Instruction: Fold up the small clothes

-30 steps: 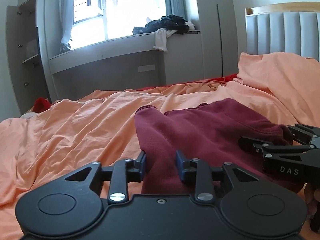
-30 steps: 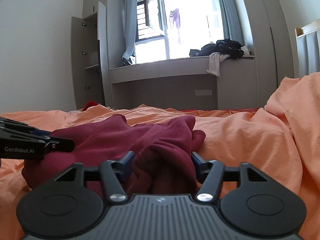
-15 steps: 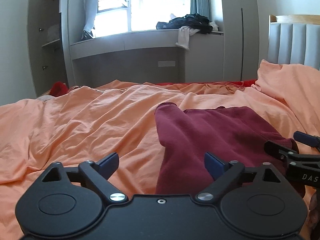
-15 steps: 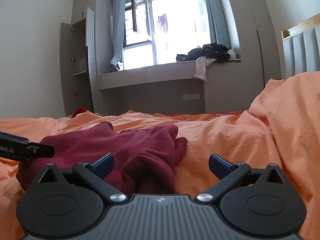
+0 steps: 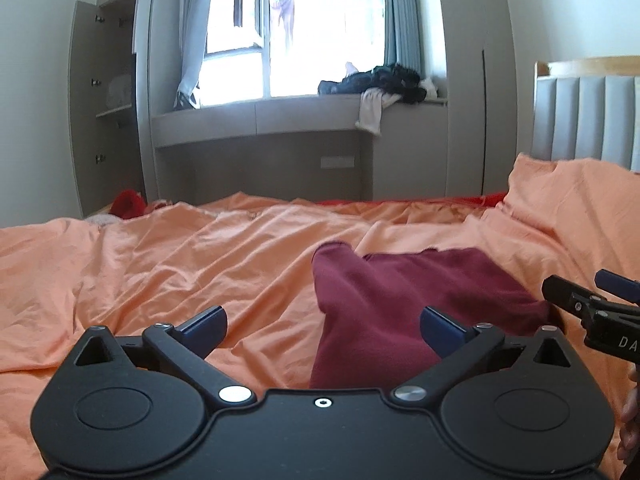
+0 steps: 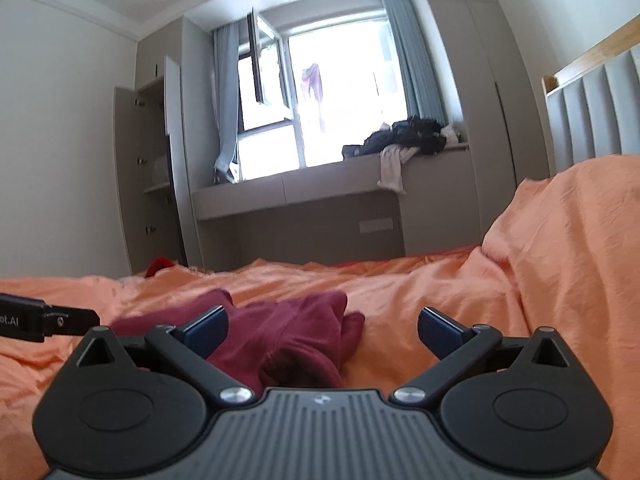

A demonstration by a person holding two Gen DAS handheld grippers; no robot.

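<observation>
- Maroon garment lying bunched on orange bedsheet, partly folded, one rounded corner sticking up at far left edge.
- Left gripper spread wide, nothing between blue fingertips; garment's near-left edge between the jaws, closer to the right fingertip, not pinched.
- From left wrist view: most of garment ahead and to the right of the left gripper.
- Right gripper also spread wide, holding nothing; blue fingertips apart.
- From right wrist view: same garment ahead, left of centre, rumpled folds running under the left fingertip; bare sheet in front of the right fingertip.
- Right gripper's tip seen at far right of left view, just beside garment's right edge; contact unclear.
- Left gripper's tip at far left of right view, beside garment's left side.
</observation>
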